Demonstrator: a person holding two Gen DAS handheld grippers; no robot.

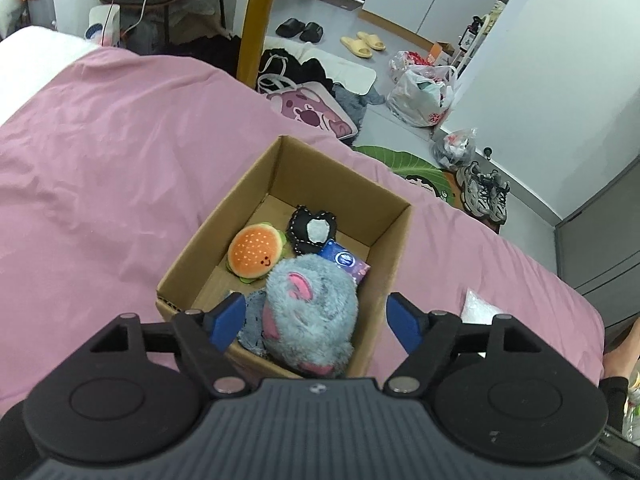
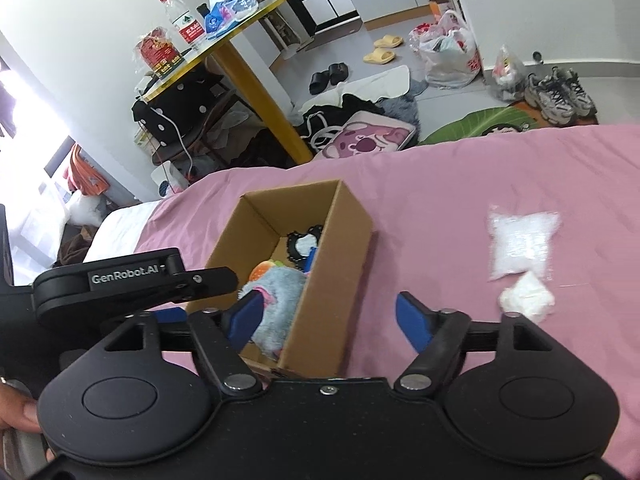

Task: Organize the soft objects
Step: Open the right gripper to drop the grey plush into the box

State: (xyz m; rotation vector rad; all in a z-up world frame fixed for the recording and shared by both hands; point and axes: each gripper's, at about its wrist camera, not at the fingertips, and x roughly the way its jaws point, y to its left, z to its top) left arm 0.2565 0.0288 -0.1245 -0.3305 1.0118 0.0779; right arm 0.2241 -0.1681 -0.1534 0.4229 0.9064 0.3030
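Observation:
An open cardboard box sits on the pink bedspread. Inside lie a grey-and-pink plush, a burger plush, a black-and-white soft piece and a blue packet. My left gripper hangs open just above the grey plush, its blue pads apart and holding nothing. My right gripper is open over the box's near right wall. To its right on the bedspread lie a clear bag of white filling and a white crumpled wad.
The bed's far edge drops to a cluttered floor with a pink printed bag, plastic bags, slippers and sneakers. A yellow table leg stands beyond the bed. A person's hand shows at lower left.

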